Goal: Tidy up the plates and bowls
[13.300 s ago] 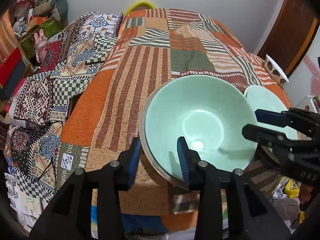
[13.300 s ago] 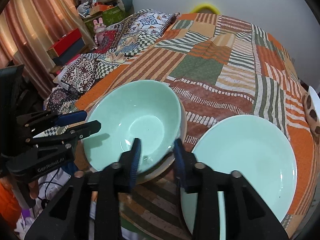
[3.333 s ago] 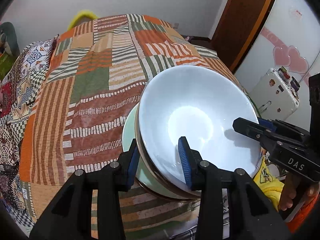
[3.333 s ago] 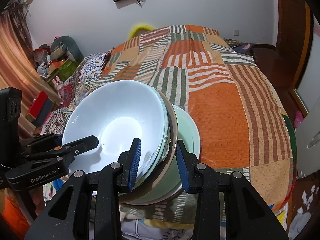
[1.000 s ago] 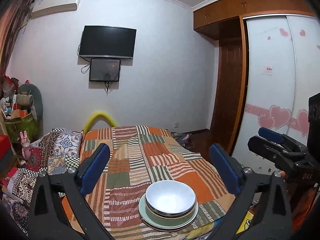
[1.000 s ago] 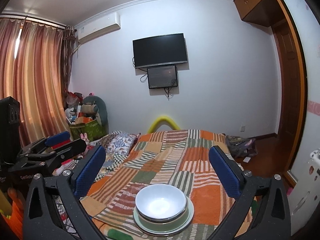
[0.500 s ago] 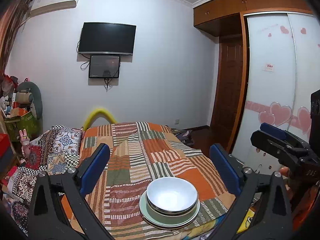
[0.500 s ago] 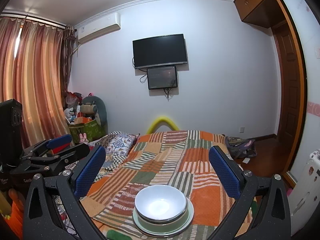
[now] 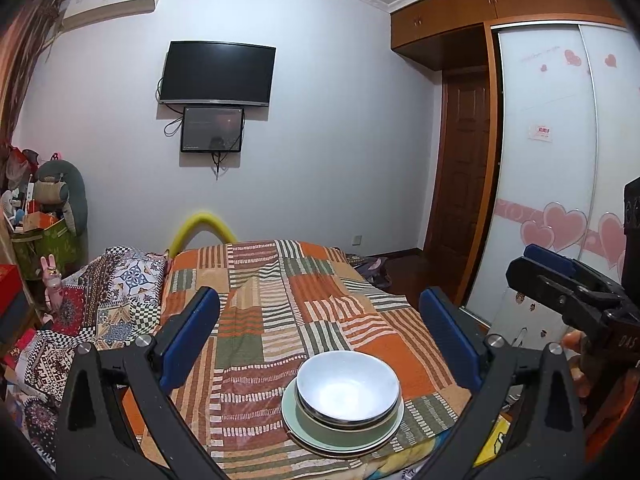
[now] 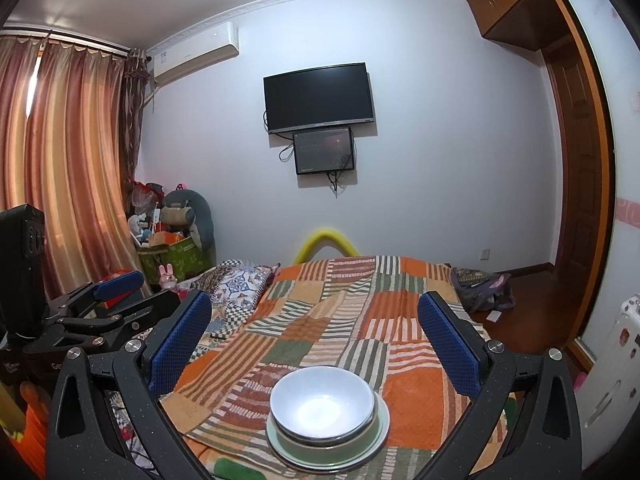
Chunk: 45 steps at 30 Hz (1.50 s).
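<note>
**A:** Start with what is nearest you. Your left claw (image 9: 318, 332) is spread wide with nothing between its blue pads, and your right claw (image 10: 314, 330) is the same: wide and empty. Three seconds ago each was pinched down on the rim of the top bowl; now both are pulled back and raised, looking across the room.

**B:** And the dishes?

**A:** All in one stack at the near end of the bed (image 9: 260, 292). The white bowl (image 9: 347, 385) sits on top, nested in another bowl whose darker rim just shows beneath it, and both rest on the pale green plate (image 9: 340, 438). Thirteen seconds ago the green plate lay beside the bowls on the quilt; now nothing of the set lies loose around the stack. In your right wrist view the bowl (image 10: 322, 400) sits slightly left of centre on the plate (image 10: 328, 446), but it looks level.

**B:** So is it finished?

**A:** I judge it so, or nearly. You have let go, the stack has stood unmoved over the last second, and I see no other plate or bowl on the quilt in either view. One caution: the stack sits close to the foot edge of a soft bed, so a knock could tip it.

**B:** Anything farther off that matters?

**A:** No. Beyond the quilt are the patterned pillows (image 9: 120, 284), the yellow hoop (image 9: 202, 228) at the head of the bed, and the television (image 9: 218, 74) on the far wall, all well apart from the stack.
</note>
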Tool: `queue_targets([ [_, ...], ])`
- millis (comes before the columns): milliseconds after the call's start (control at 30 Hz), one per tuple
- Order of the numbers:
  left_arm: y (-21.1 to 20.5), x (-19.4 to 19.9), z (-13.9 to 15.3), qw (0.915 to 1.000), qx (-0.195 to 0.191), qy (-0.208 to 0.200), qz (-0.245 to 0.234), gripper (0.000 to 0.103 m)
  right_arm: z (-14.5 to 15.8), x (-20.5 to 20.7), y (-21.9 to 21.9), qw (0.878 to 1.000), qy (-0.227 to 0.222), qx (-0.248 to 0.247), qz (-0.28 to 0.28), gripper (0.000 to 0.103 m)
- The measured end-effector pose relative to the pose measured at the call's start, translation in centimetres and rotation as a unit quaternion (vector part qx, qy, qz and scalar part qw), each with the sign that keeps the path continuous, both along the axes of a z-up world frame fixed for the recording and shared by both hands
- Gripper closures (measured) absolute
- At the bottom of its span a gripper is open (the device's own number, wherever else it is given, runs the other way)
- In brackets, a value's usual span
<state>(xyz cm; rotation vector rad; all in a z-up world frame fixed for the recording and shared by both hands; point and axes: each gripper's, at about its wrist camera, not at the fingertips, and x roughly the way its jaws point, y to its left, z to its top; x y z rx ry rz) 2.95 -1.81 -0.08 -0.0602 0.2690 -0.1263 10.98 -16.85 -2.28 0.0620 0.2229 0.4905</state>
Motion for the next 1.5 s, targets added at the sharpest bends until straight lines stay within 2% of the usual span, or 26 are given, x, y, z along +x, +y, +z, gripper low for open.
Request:
queue_targets([
  [1500,0.1,0.53,-0.4,0.9999,-0.006,0.003,-0.011,0.0,0.07,-0.02,-0.21,1.0,0.004,-0.003,0.003,0.0],
])
